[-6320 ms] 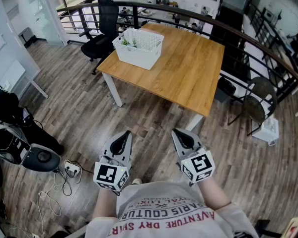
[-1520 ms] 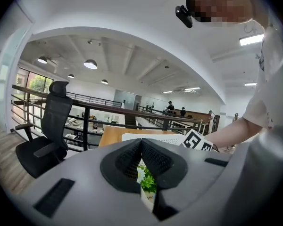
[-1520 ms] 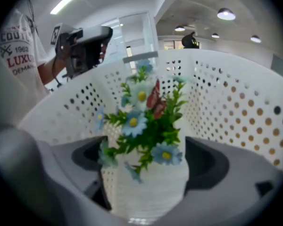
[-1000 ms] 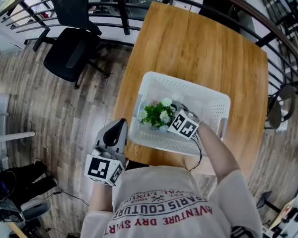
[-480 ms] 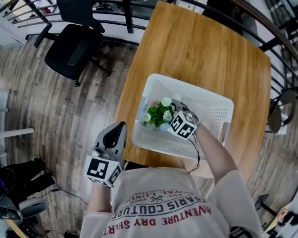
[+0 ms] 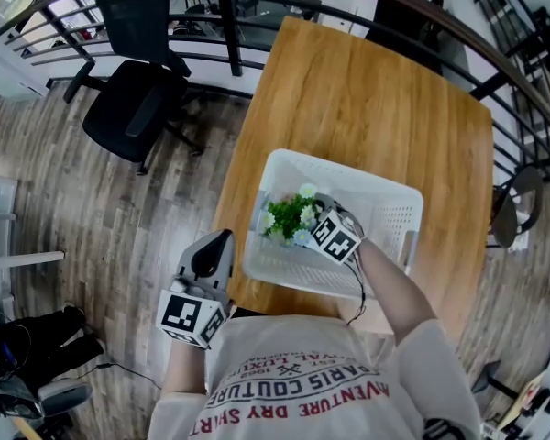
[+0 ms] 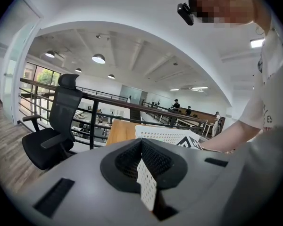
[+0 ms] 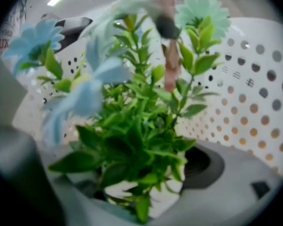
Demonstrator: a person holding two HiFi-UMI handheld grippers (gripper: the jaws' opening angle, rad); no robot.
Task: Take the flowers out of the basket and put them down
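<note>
1. Now, the white basket (image 6: 390, 211) is seen on the wooden table (image 6: 376, 81), set at the end nearest the person.
2. The right gripper (image 6: 317, 211) is reached down into the basket's left half, with its marker cube turned upward.
3. The flowers (image 6: 288, 214) are found inside the basket, close to its left wall: green leaves below, pale blooms on top.
4. In the right gripper view, the jaws are seen closed in on the leafy stems, and the bunch is clamped between them. Pale blue blooms are spread above, and the dotted basket wall is seen just behind.
5. Whether the bunch is lifted clear of the basket floor cannot be told.
6. The left gripper (image 6: 215, 246) is held outside the basket, just beside its near left corner and past the table edge, over the plank floor.
7. In the left gripper view, its jaws are seen pressed together with nothing gripped. The basket's perforated rim is shown beyond the tips.
8. A black office chair (image 6: 133, 99) is parked well to the left of the basket, beside a dark railing.
</note>
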